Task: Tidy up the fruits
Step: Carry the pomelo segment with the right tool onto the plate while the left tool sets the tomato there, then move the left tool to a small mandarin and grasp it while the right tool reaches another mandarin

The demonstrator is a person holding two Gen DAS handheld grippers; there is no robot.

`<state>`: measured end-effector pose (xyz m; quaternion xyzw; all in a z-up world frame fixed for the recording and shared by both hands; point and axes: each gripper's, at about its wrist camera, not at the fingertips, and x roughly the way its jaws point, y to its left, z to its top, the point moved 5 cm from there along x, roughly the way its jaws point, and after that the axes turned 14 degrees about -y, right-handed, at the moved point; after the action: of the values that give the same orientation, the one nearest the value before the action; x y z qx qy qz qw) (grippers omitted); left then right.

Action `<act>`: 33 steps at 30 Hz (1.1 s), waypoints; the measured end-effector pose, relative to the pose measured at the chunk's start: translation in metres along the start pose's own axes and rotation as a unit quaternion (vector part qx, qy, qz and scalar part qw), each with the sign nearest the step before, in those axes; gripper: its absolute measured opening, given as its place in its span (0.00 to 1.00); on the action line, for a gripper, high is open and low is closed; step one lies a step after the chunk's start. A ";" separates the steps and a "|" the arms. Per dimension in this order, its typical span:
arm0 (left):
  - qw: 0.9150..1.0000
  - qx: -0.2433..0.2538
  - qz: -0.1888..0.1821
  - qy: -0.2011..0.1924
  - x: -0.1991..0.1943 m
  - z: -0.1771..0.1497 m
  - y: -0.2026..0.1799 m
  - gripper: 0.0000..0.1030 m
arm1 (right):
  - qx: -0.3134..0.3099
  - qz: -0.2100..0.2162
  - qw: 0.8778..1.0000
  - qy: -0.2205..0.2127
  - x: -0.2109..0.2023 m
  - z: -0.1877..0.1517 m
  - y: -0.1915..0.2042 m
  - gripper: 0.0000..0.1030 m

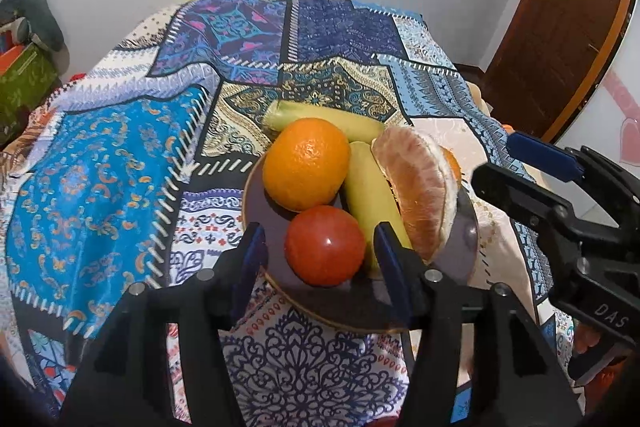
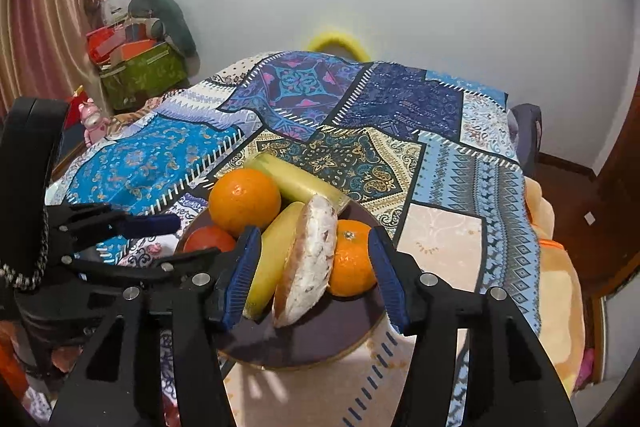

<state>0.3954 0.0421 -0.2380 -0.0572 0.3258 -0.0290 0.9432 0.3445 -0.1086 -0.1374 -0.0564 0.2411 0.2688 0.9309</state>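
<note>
A dark round plate (image 1: 466,239) (image 2: 320,339) on the patchwork cloth holds an orange (image 1: 306,163) (image 2: 245,201), a red tomato (image 1: 324,245) (image 2: 209,239), two bananas (image 1: 370,199) (image 2: 276,247), a peeled pomelo wedge (image 1: 420,187) (image 2: 310,263) and a small orange (image 2: 352,259). My left gripper (image 1: 318,255) is open, its fingers either side of the tomato at the plate's near rim. My right gripper (image 2: 314,275) is open, its fingers flanking the banana, wedge and small orange. It also shows at the right of the left wrist view (image 1: 536,163).
The patchwork cloth (image 1: 120,167) (image 2: 400,115) covers the table to its far edge. A green box of clutter (image 2: 140,75) stands by the wall at left. A wooden door (image 1: 560,7) is at right. An orange blanket (image 2: 560,287) hangs off the right side.
</note>
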 end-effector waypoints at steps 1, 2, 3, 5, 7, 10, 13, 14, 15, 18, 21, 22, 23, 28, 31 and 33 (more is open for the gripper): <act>1.000 0.003 0.002 -0.005 -0.007 0.001 -0.001 0.55 | 0.000 0.000 1.000 -0.001 -0.004 0.000 0.000 0.51; 1.000 0.005 0.004 -0.008 -0.011 0.002 -0.001 0.55 | 0.000 -0.001 1.000 -0.001 -0.008 0.000 0.000 0.51; 1.000 0.008 0.007 -0.014 -0.019 0.002 -0.001 0.55 | 0.000 -0.001 1.000 -0.002 -0.012 -0.001 0.000 0.51; 1.000 0.012 0.010 -0.021 -0.031 0.004 -0.002 0.55 | -0.001 -0.003 1.000 -0.002 -0.020 -0.002 0.001 0.51; 0.999 0.016 0.014 -0.031 -0.047 0.005 -0.003 0.55 | 0.001 -0.005 1.000 -0.002 -0.029 -0.003 0.001 0.51; 0.999 0.021 0.018 -0.043 -0.069 0.005 -0.004 0.58 | 0.006 -0.007 1.000 -0.002 -0.045 -0.006 0.003 0.51; 0.998 0.031 0.026 -0.054 -0.093 0.001 -0.005 0.61 | 0.008 -0.010 1.000 -0.002 -0.059 -0.010 0.005 0.51; 0.997 0.034 0.027 -0.056 -0.099 0.000 -0.005 0.62 | 0.009 -0.011 1.000 -0.001 -0.064 -0.012 0.006 0.51; 0.997 0.036 0.029 -0.058 -0.104 -0.001 -0.005 0.62 | 0.010 -0.011 1.000 0.000 -0.067 -0.013 0.006 0.51; 0.997 0.038 0.034 -0.061 -0.121 -0.008 -0.003 0.66 | 0.012 -0.015 1.000 0.001 -0.082 -0.018 0.009 0.51; 0.997 0.031 0.040 -0.057 -0.133 -0.017 0.003 0.67 | 0.014 -0.017 1.000 0.005 -0.093 -0.024 0.010 0.52; 0.997 0.026 0.040 -0.054 -0.136 -0.020 0.005 0.67 | 0.015 -0.018 1.000 0.007 -0.096 -0.026 0.010 0.52; 0.998 0.020 0.040 -0.050 -0.139 -0.023 0.007 0.67 | 0.015 -0.019 1.000 0.008 -0.099 -0.028 0.010 0.53; 0.998 0.012 0.047 -0.031 -0.143 -0.043 0.016 0.68 | 0.014 -0.023 0.999 0.021 -0.109 -0.040 0.014 0.56; 0.999 0.015 0.051 -0.012 -0.140 -0.061 0.019 0.68 | 0.014 -0.024 0.999 0.032 -0.112 -0.050 0.016 0.56; 0.998 0.016 0.054 -0.001 -0.138 -0.071 0.021 0.68 | 0.018 -0.022 0.999 0.041 -0.112 -0.057 0.018 0.56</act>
<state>0.2434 0.0688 -0.2123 -0.0244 0.3272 0.0171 0.9445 0.2286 -0.1598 -0.1336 -0.0556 0.2823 0.2415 0.9268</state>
